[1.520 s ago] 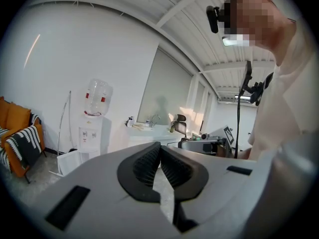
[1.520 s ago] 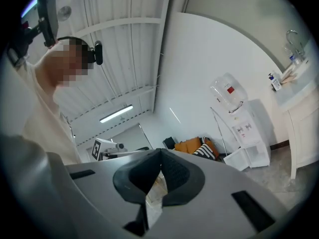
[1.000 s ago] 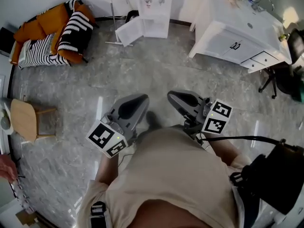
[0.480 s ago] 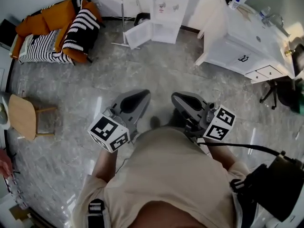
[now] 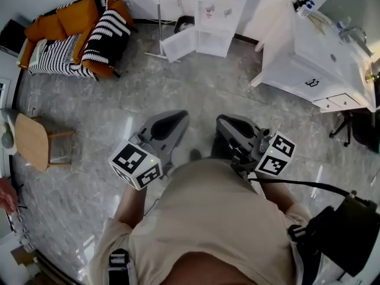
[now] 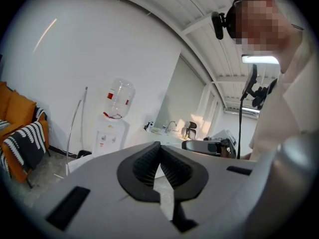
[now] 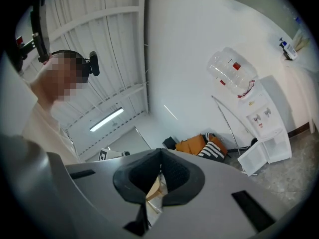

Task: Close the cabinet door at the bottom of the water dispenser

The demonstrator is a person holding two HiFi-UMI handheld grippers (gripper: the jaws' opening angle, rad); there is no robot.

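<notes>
**Door stands open, both grippers shut and empty**

I'm well short of the dispenser (image 5: 215, 13). It stands against the far wall, and its bottom door (image 5: 176, 44) is swung out to the left of the open compartment. The left gripper (image 5: 177, 117) and the right gripper (image 5: 224, 121) sit side by side just ahead of the body. Each gripper's jaws are closed tip to tip with nothing between them.

I reckon that door is a thin, stiff panel, light on its hinge, so it should swing at a nudge. I see no need to grip it. I'd press closed jaw tips flat on its outer face near the free edge, the end farthest from the hinge, and walk it round. The surface looks smooth and could let the tips skid. The bottle (image 7: 232, 71) on top looks clear, perhaps empty, so a hard shove might rock the whole unit.

The head view gives me the floor plan: the door's angle, the compartment and the open floor between. It crops the dispenser's top, so it shows no bottle. The right gripper view shows the full height, with bottle, taps and open door (image 7: 255, 159). The left gripper view catches the bottle (image 6: 119, 96) too, but the gripper's own body hides most of the door.
</notes>
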